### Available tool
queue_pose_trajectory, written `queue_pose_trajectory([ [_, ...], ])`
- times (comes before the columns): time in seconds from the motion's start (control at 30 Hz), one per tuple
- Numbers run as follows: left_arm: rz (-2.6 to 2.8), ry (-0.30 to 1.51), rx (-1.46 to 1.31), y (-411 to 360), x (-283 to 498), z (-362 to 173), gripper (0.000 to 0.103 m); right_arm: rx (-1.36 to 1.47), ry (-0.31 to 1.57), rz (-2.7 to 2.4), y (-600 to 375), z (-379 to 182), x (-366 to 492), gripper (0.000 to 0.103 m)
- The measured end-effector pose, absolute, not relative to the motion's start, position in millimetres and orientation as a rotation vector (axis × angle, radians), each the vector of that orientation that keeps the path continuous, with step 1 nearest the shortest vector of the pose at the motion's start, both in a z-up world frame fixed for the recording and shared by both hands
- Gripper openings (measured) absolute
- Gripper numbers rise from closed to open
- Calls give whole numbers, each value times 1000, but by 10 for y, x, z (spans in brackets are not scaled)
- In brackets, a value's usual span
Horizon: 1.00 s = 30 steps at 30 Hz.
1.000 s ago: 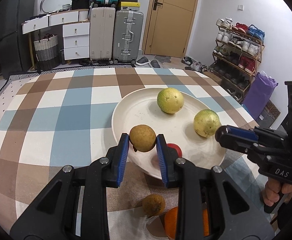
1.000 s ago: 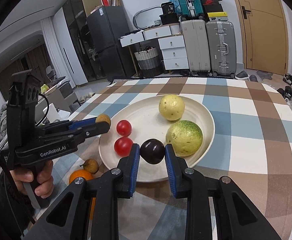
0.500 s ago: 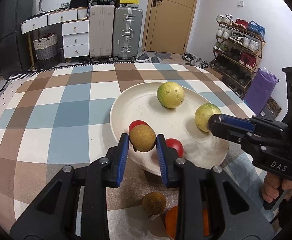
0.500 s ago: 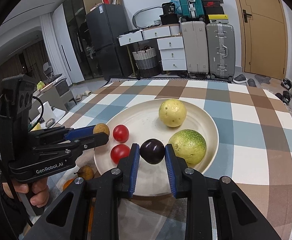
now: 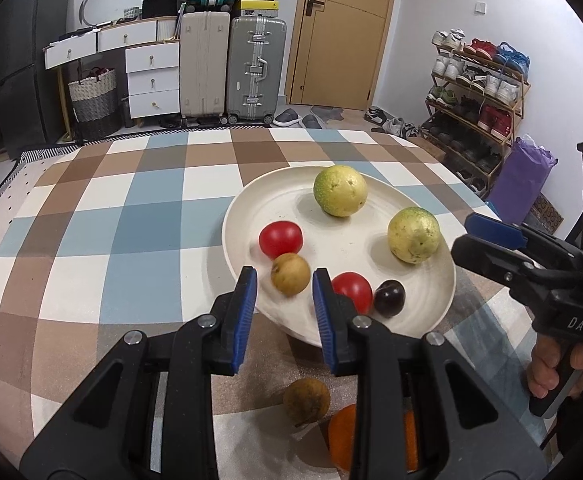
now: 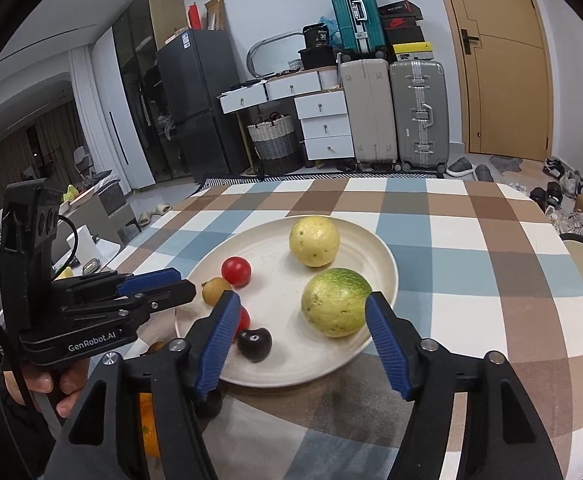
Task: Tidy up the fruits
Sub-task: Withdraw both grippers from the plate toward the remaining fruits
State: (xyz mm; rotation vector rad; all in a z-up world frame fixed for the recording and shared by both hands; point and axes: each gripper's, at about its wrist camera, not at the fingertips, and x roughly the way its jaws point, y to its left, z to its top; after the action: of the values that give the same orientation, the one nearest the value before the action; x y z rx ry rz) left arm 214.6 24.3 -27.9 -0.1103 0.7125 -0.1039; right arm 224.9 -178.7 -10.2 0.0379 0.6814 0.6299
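Cream plate [image 5: 331,248] filling: lift right gripper [image 6: 302,298], just sprung wide and empty, clear of dark plum [image 6: 254,344]; widen barely-parted left gripper [image 5: 283,273] off brown fruit [image 5: 290,279].

The right gripper [image 6: 299,340] has just been opening and its blue jaws stand wide, with nothing pressed between them. A dark plum [image 6: 254,344] lies free on the cream plate [image 6: 387,264], just right of the left jaw. A green-yellow guava [image 6: 335,307] sits between the jaws, farther off, and a yellow guava [image 6: 314,241] beyond it. At left, the left gripper [image 6: 189,289] reaches a small brown fruit [image 6: 213,289] beside 2 tomatoes [image 6: 236,271].
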Motion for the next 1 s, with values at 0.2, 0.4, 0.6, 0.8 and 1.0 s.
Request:
queue_pose_trajectory([
  [0.2, -74, 699, -124, 310, 2047, -231, 62, 33, 688, 618, -1843, -101, 2203, 88],
  [0.4, -55, 691, -124, 324, 1911, -171, 84, 8, 719, 618, -1852, -142, 2156, 97],
  [0.6, -35, 697, -152, 370, 1777, -165, 102, 34, 728, 652, -1874, -142, 2106, 103],
  [0.8, -19, 711, -147, 368, 1605, -200, 102, 13, 733, 679, -1814, -150, 2047, 103],
  [1.0, -13, 702, -162, 403, 1453, -206, 102, 18, 749, 702, -1804, -168, 2021, 103],
])
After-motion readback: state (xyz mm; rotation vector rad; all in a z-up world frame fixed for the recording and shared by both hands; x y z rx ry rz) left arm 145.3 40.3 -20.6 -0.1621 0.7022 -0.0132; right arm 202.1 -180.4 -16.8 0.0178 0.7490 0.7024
